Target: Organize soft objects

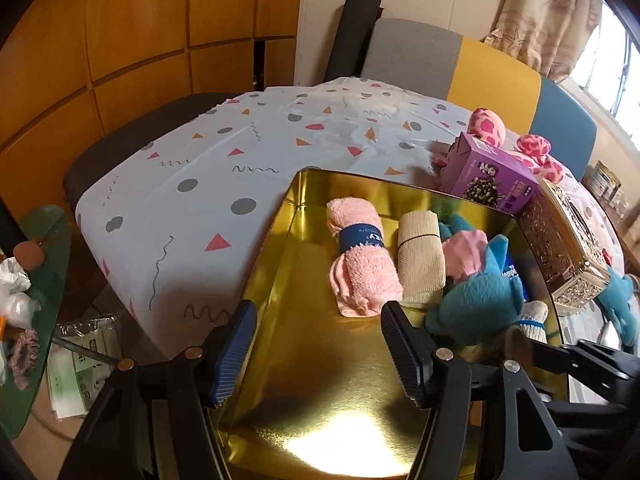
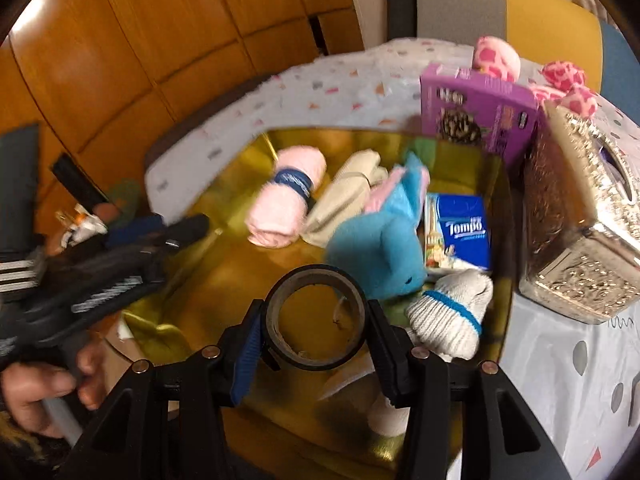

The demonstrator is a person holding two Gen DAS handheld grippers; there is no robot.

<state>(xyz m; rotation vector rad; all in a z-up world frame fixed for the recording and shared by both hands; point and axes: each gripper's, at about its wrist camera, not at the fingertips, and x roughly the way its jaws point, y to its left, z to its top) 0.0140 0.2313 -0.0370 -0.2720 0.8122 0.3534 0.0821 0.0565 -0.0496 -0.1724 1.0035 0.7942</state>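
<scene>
- While our right hand-held gripper (image 2: 316,322) hangs over the near part of the gold tray (image 2: 224,280), its jaws are closed on a roll of tape (image 2: 316,316), pressing on the ring's outer wall from either side.
- We judge the roll light and stiff: a rigid hoop that will not give, best held across its width as now, though the smooth wall could slip if the grip eased.
- It looks dark, with an open middle through which the tray's gold floor shows; the picture is blurred, so we cannot read finer detail.
- Our left hand-held gripper (image 1: 320,350) stands half open and empty above the tray's near left part.
- The soft things lie along the tray's far and right side: a pink rolled towel (image 1: 362,256) with a blue band, just beside it a beige rolled cloth (image 1: 420,256), then a blue plush toy (image 1: 476,304) and a white knitted glove (image 2: 452,320) with a blue stripe.
- These should squash easily, so we would pinch each at its thick middle.
- A blue tissue pack (image 2: 460,232) lies behind the plush.
- On the desk (image 1: 192,184), right of the tray, stand a purple box (image 1: 488,176) and an ornate metal box (image 1: 568,240).
</scene>
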